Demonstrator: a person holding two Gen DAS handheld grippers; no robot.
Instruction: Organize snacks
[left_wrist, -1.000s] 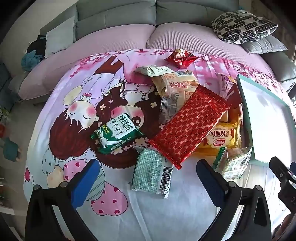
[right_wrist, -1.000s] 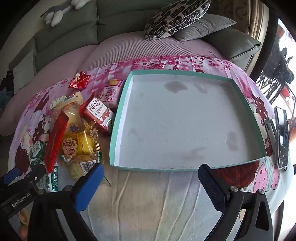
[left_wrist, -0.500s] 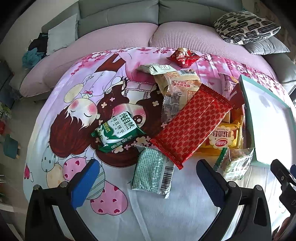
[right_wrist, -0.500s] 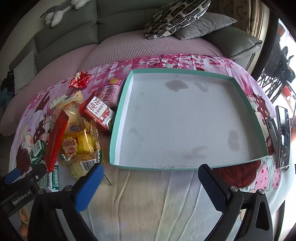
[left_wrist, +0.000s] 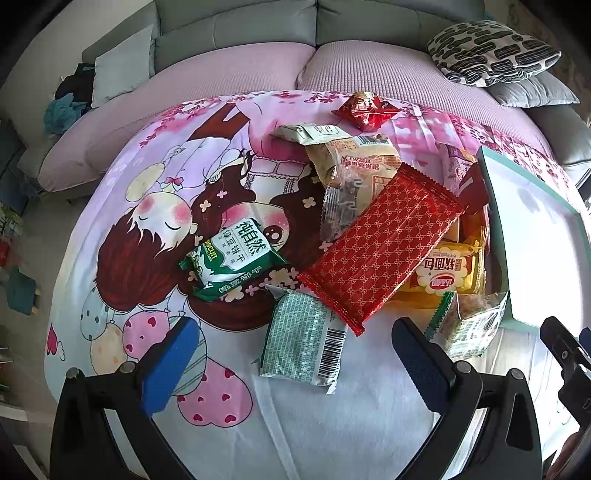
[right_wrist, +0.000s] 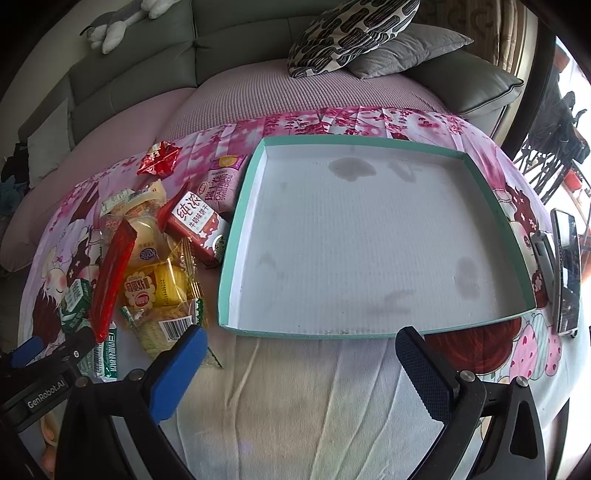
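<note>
You are at the first pick — nothing lies in the teal tray yet. Both the left gripper and right gripper hang spread, holding nothing. The snack pile sits just left of the tray; the silver-green packet is probably the easiest grasp — close on it next.

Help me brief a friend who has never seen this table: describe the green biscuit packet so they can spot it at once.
Start at the teal-rimmed tray, then go across the snack pile to its far side. The green biscuit packet lies alone on the cartoon girl's face, just beyond the long red patterned packet. It alone is dark green and white with "BISCUIT" printed on it.
</note>
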